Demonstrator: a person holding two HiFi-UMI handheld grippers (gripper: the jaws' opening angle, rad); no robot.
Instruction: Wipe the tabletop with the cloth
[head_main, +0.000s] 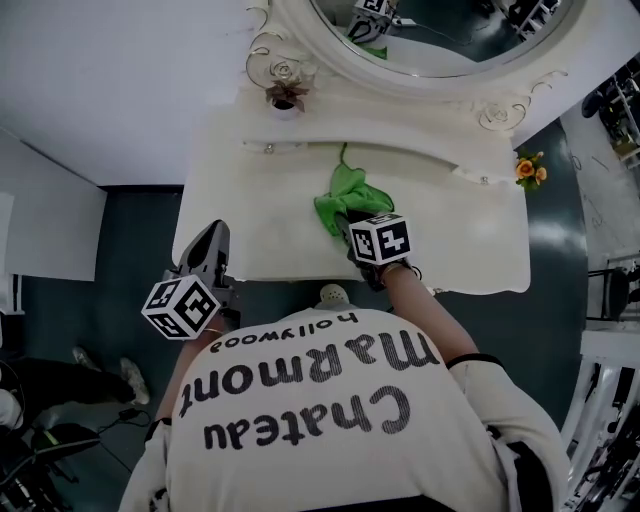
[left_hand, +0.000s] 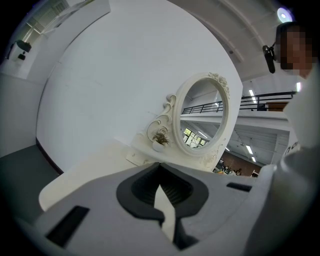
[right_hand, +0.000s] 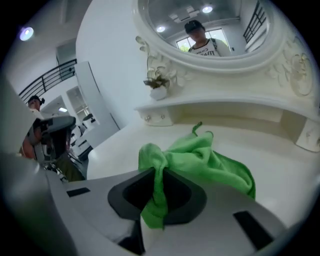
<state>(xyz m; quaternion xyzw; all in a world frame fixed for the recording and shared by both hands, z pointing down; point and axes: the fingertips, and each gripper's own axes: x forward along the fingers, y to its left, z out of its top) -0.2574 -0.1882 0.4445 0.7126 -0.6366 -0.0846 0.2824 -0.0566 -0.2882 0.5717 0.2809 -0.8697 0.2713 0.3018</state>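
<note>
A green cloth (head_main: 343, 197) lies bunched on the white dressing tabletop (head_main: 250, 215), near its middle. My right gripper (head_main: 348, 222) is shut on the cloth's near edge; in the right gripper view a fold of the cloth (right_hand: 200, 160) is pinched between the jaws of the right gripper (right_hand: 156, 192) and the rest spreads on the table ahead. My left gripper (head_main: 208, 245) hangs at the table's front left corner, off the cloth. In the left gripper view the left gripper (left_hand: 161, 200) has its jaws closed together with nothing between them.
An oval mirror (head_main: 440, 40) in an ornate white frame stands at the back, over a raised shelf (head_main: 380, 135). A small potted plant (head_main: 285, 98) sits at the back left. Orange flowers (head_main: 528, 170) are at the right end. Dark floor surrounds the table.
</note>
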